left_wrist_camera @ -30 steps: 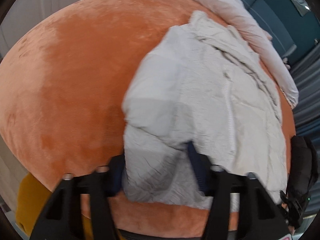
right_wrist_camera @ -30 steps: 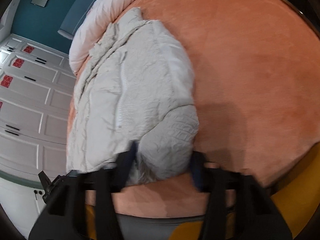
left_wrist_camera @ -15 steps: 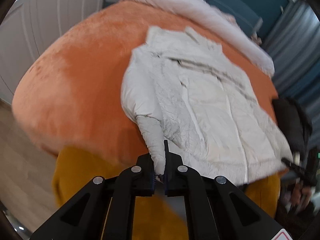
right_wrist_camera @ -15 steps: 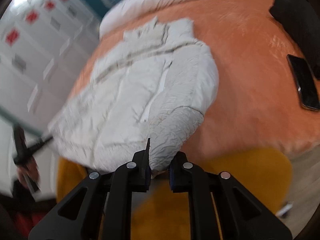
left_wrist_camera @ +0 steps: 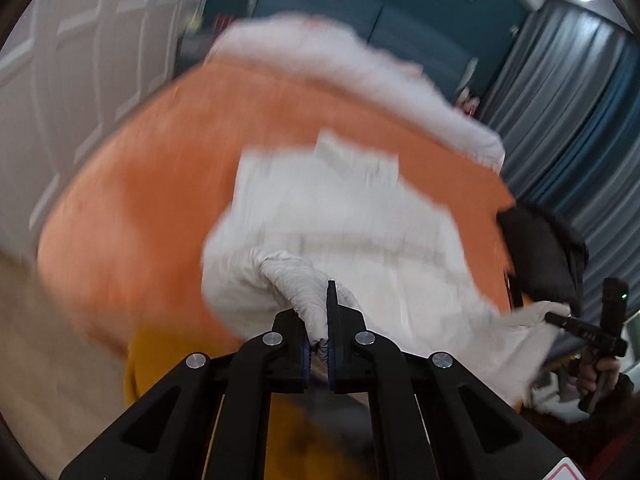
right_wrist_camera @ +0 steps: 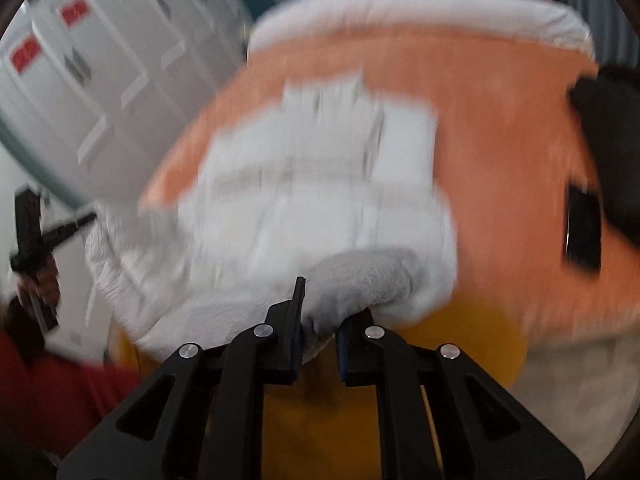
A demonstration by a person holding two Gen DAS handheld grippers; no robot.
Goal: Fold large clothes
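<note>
We find the jacket (left_wrist_camera: pixel 344 216) lying on the orange bed (left_wrist_camera: pixel 160 184), its near hem raised at two corners. The left gripper (left_wrist_camera: pixel 318 340) has jaws pressed together on a twisted hem corner; the right gripper (right_wrist_camera: pixel 318 340) pinches a thicker bunch. We judge both corners are held so the hem can be carried over toward the collar in one fold. Only the right view shows a phone (right_wrist_camera: pixel 582 232) on the bed; each view shows the opposite gripper at its edge.
</note>
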